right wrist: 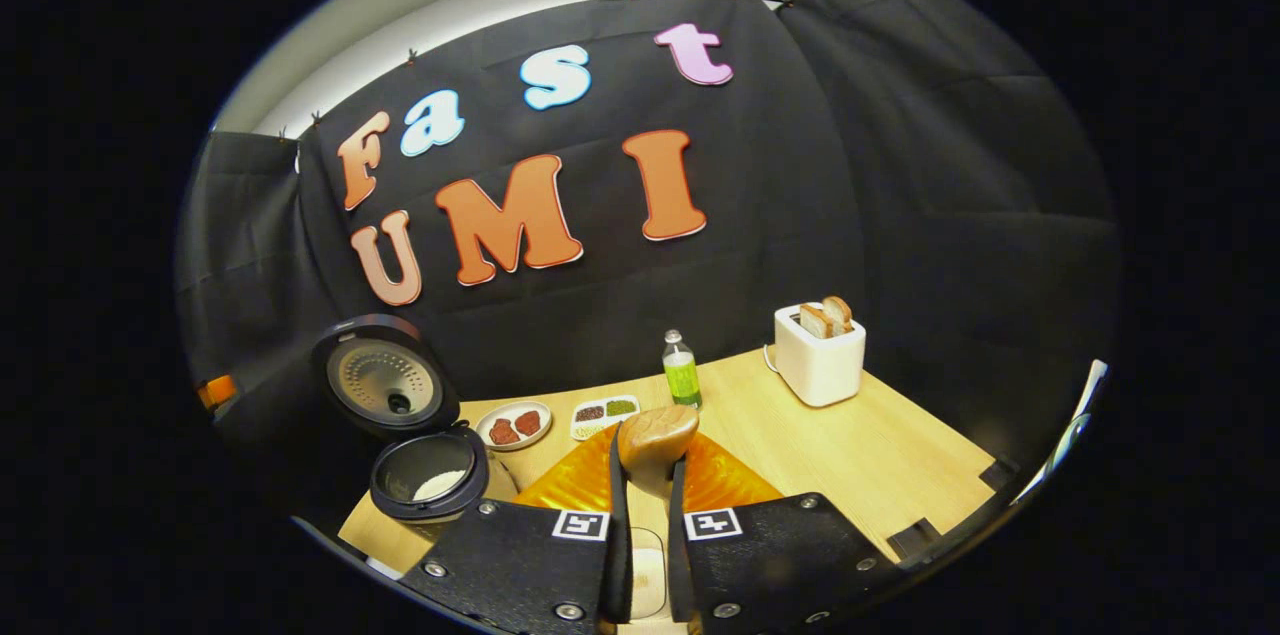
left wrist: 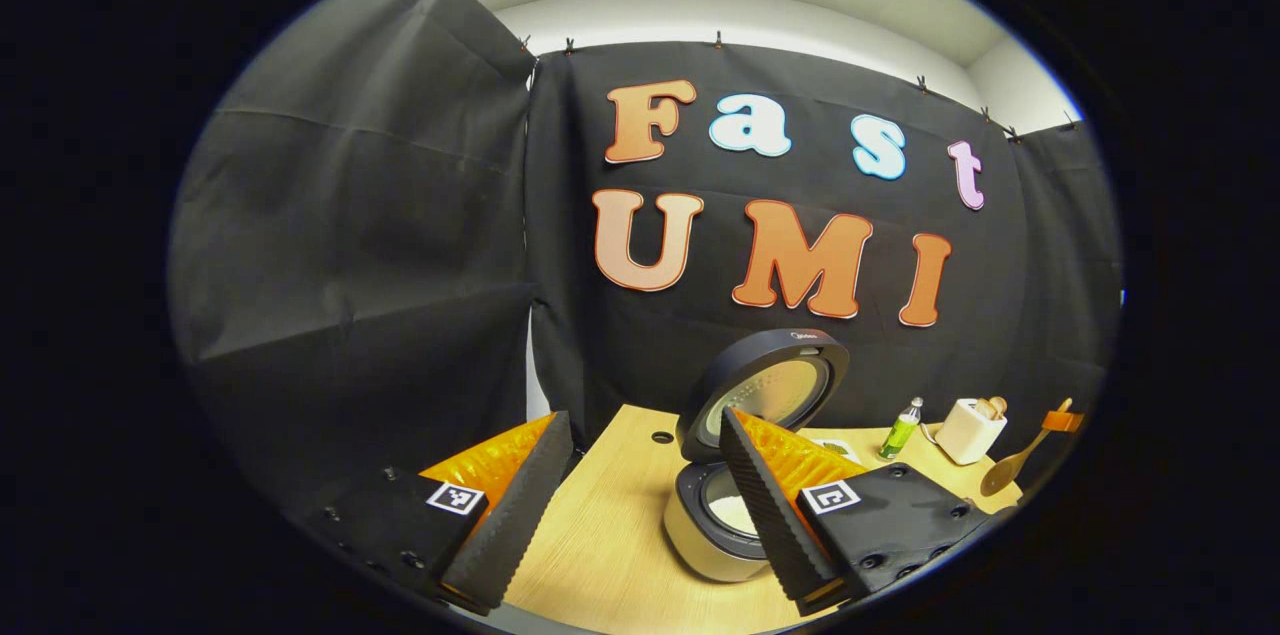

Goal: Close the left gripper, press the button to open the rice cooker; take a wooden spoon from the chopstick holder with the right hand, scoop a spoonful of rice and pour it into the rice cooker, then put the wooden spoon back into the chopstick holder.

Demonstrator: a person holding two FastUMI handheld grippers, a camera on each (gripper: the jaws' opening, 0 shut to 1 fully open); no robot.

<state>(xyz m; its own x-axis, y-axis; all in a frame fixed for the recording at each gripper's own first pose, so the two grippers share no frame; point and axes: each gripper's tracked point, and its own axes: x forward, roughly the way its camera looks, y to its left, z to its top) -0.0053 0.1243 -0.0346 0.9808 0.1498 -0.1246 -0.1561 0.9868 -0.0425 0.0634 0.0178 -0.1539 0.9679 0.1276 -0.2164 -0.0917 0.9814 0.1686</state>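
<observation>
the right gripper (right wrist: 645, 555) pinches the wooden spoon (right wrist: 655, 440), bowl forward over the table (right wrist: 880, 455). the left gripper (left wrist: 640, 505) hangs spread wide beside the open rice cooker (left wrist: 735, 475).

Rice cooker (right wrist: 425, 475) on table, lid up, white rice inside; wooden spoon (right wrist: 655, 440) clamped upright in jaws.

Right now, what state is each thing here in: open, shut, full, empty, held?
Rice cooker: lid up, some white rice in the pot.
Wooden spoon: held, handle clamped between the right gripper's fingers.
Right gripper: shut on the spoon.
Left gripper: open, holding nothing.
Toaster: two slices of bread sticking up.
Green bottle: upright, capped.
Round plate: holds reddish pieces.
</observation>
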